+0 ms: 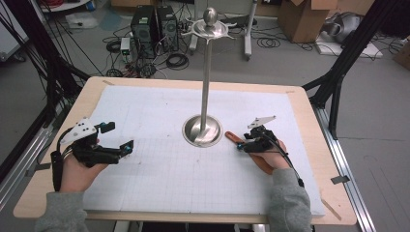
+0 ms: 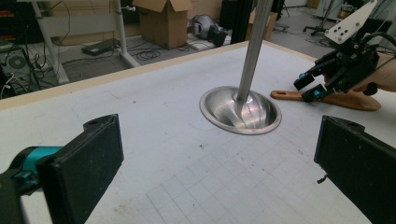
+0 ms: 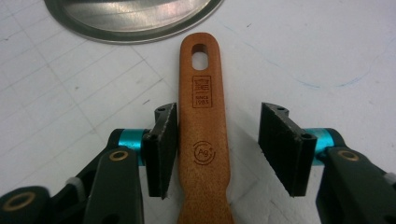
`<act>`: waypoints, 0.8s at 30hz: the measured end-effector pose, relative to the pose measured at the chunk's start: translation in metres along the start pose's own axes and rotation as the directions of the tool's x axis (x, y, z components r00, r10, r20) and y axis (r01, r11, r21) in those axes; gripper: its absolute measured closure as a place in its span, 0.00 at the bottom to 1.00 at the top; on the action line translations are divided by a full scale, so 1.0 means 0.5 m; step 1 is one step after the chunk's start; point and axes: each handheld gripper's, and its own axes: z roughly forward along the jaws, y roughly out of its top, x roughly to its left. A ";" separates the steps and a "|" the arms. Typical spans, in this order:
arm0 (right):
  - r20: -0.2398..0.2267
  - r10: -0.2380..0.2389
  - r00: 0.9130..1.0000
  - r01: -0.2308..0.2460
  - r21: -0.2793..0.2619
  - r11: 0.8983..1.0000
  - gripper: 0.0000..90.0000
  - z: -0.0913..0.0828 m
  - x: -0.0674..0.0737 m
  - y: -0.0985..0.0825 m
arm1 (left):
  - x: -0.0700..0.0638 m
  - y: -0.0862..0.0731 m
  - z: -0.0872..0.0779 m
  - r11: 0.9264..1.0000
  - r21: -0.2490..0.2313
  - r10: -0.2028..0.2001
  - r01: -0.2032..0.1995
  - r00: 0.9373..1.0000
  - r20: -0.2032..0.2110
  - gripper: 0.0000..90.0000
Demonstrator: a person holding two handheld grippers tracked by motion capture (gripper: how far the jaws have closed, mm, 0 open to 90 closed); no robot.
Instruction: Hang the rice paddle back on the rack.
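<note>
Right tool (image 3: 217, 149) spread astride flat brown wooden utensil handle (image 3: 204, 135), lying on worktop (image 1: 159, 169) beside steel stand base (image 1: 202, 131). One pad touches; centre, then squeeze evenly. Left tool (image 1: 115, 137) spread, idle.

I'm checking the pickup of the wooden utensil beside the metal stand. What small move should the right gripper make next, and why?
Probably close the right gripper the rest of the way. Its jaws straddle the wooden handle, which lies flat on the mat: one pad sits against it, while the other is apart, so nothing is clamped yet. The left gripper stands open, away from it.
</note>
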 end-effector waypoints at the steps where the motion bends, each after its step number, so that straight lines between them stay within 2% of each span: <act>1: -0.001 -0.003 1.000 0.003 0.002 1.000 0.54 0.000 0.000 0.000 | 0.000 0.000 0.000 1.000 0.001 0.001 -0.001 1.000 0.000 0.02; 17: -0.018 -0.022 1.000 0.022 0.025 0.999 0.64 -0.009 0.005 -0.002 | 0.001 -0.001 0.004 1.000 0.005 0.000 0.000 1.000 0.002 0.02; 24: -0.022 -0.013 1.000 0.013 0.027 1.000 0.64 -0.010 0.006 -0.004 | -0.001 -0.001 0.006 1.000 0.008 0.002 -0.002 1.000 0.003 0.02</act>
